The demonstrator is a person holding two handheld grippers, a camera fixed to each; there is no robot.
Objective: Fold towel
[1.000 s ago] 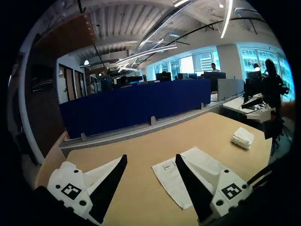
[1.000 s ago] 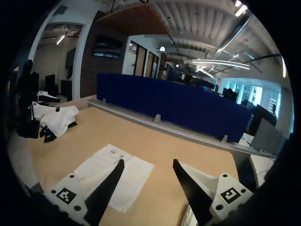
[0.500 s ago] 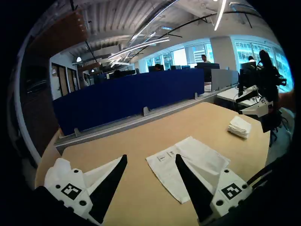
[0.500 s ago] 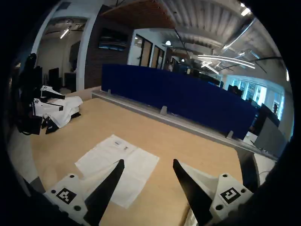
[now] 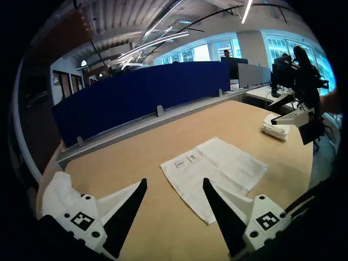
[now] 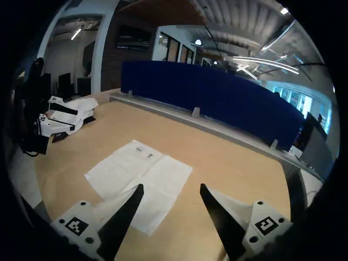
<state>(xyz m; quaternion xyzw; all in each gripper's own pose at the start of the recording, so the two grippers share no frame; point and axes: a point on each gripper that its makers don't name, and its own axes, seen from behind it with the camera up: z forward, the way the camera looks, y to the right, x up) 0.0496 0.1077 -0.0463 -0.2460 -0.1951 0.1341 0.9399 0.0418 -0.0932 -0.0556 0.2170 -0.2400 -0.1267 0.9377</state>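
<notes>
The white rectangular cloth towel (image 5: 215, 167) lies spread flat in a single layer in the middle of the tan wooden bench (image 5: 130, 152). It has small labels (image 5: 179, 164) near its far-left edge and faint crease lines across it. It looks thin, light and limp. Once lifted it will likely sag and drape, it may bunch if pushed, and it could slide a little on the smooth wood. Nothing about it seems fragile.

The sensible hold is a pinch right at a corner or hem, with one finger slipped under the edge. Each gripper would take a matching corner so the sheet comes over evenly.

The left gripper (image 5: 174, 182) hangs above the bench, its fingers spread wide and empty, and the towel's near corner runs behind its right finger. The right gripper (image 6: 171, 187) is likewise wide and empty, with the towel's near edge passing behind its left finger.

Farther out, a folded white towel (image 5: 274, 130) sits at the far right of the bench. A heap of white cloth (image 6: 80, 106) sits at the far left, and a blue divider panel (image 5: 143, 93) lines the far side.
</notes>
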